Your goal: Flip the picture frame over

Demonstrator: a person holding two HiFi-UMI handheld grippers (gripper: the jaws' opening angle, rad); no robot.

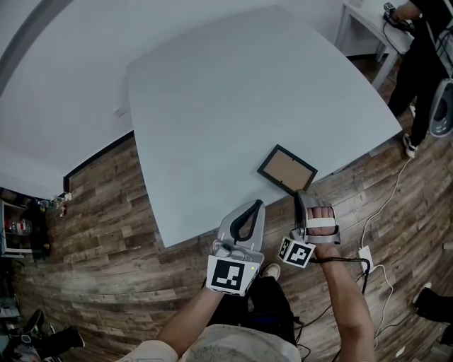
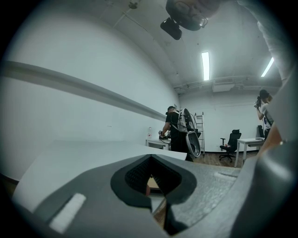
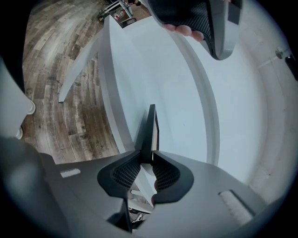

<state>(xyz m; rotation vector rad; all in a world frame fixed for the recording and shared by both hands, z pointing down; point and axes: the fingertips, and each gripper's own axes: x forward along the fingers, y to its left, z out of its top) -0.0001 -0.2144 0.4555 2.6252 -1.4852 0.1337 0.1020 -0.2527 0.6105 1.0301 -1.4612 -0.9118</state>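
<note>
While the picture frame [image 1: 287,170] sits on the pale grey table [image 1: 212,106], close to the table's near right edge and turned at a slant to it, the right gripper [image 1: 301,194] reaches in from off the table and has the frame's nearest corner between its tips. A brown panel inside a thin black border faces up (whether that is the backing or the front, the head view does not settle). From above I cannot tell whether the frame lies fully flat on the table or has its near corner raised a little.

The right gripper view settles the grip: the picture frame [image 3: 150,132] shows edge-on as a thin dark slab running out over the table [image 3: 153,69], and the right gripper [image 3: 146,155] has both ribbed pads pressed against its two faces, so the tongs are clamped on the frame. The right hand [image 1: 322,228] wraps the handle just off the table's near edge, above the wood floor [image 1: 106,226].

The left gripper [image 1: 257,205] hovers at the table's near edge, just beside the right one and clear of the frame. Its own view shows the left gripper [image 2: 150,159] with its tips brought together and nothing caught between them; only a sliver of the frame and of the table edge shows through the hollow behind the tips.

Beyond the table's far right corner, a person [image 1: 425,71] stands at a white desk [image 1: 368,21]. A white power strip [image 1: 365,253] with its cable lies on the floor off the table's near right side.
</note>
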